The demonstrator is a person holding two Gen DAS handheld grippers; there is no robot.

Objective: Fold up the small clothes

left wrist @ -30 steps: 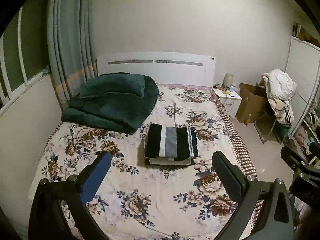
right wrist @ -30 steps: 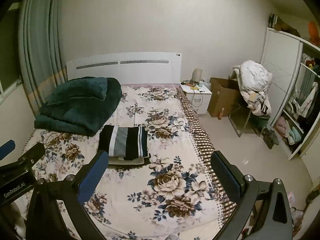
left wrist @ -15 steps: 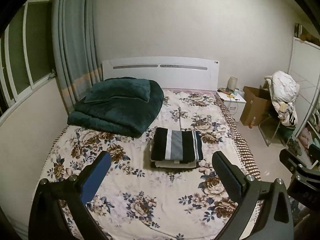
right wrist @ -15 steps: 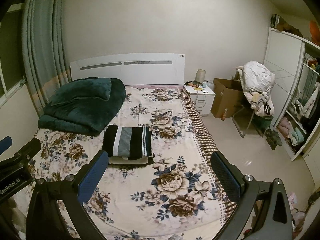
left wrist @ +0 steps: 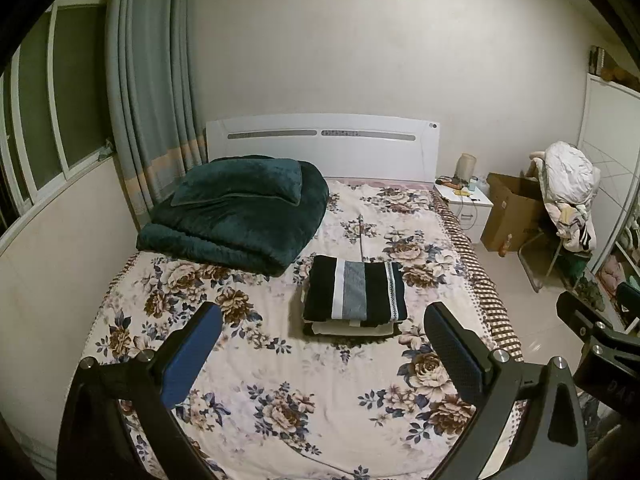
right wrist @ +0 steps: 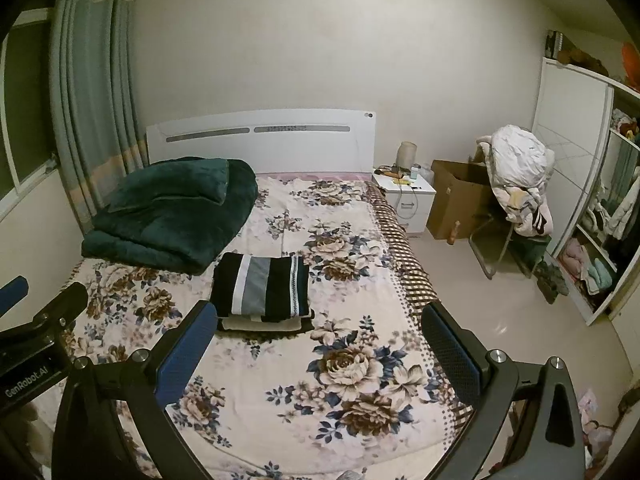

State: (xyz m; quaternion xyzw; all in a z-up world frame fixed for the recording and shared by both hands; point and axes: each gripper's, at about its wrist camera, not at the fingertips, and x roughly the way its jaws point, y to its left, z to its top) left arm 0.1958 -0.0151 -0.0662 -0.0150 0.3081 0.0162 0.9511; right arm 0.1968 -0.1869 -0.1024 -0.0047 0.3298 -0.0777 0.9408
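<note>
The folded striped garment (left wrist: 356, 294) sits on top of a small stack of folded clothes (left wrist: 352, 328) near the middle of the floral bedsheet (left wrist: 312, 384); black with a white and a grey band across it. A pale folded piece shows under it at the near edge.

Your left gripper (left wrist: 324, 344) hangs above the foot of the bed with its fingers spread wide and holding nothing; the stack lies beyond the fingertips, between the two of them, well apart from both pads.

Your right gripper (right wrist: 320, 340) is likewise spread wide and empty. From its camera the stack (right wrist: 264, 322) sits just past the left fingertip (right wrist: 200, 320), toward that side, not touching it.

Behind the stack, to its left, lies a dark green folded blanket (left wrist: 236, 216) with a matching pillow on top, against the white headboard (left wrist: 320, 144). Right of the bed: white nightstand (left wrist: 464, 204), cardboard box (left wrist: 512, 212), chair piled with clothes (left wrist: 568, 196).
</note>
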